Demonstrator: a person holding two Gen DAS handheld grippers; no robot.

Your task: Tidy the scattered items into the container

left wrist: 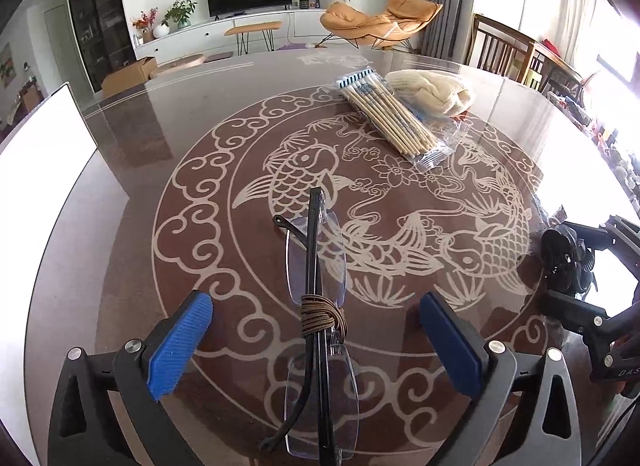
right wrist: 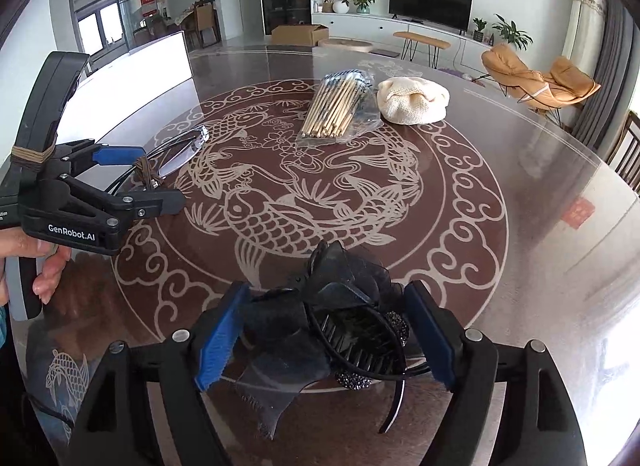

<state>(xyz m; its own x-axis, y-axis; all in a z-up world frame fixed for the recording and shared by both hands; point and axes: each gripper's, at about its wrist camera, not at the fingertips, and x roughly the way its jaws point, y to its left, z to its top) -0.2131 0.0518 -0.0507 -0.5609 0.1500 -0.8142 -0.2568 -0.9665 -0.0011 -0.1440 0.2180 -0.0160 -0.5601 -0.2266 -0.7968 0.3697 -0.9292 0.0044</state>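
Note:
Folded rimless glasses [left wrist: 318, 306] with black arms and a brown cord wound round the bridge lie on the round table between the open jaws of my left gripper [left wrist: 316, 342]. The glasses also show in the right wrist view [right wrist: 176, 153]. A black hair clip with a gauze bow [right wrist: 340, 314] lies between the open jaws of my right gripper [right wrist: 326, 334]; it also shows in the left wrist view [left wrist: 566, 258]. A clear pack of bamboo chopsticks [left wrist: 394, 117] and a cream knitted hat [left wrist: 434, 89] lie further back. A white container [left wrist: 40, 153] stands at the left.
The table [left wrist: 132, 266] has a glossy brown top with a fish pattern. Wooden chairs [left wrist: 504, 45] stand at the far right edge. My left gripper [right wrist: 136, 177] shows at the left of the right wrist view, held by a hand.

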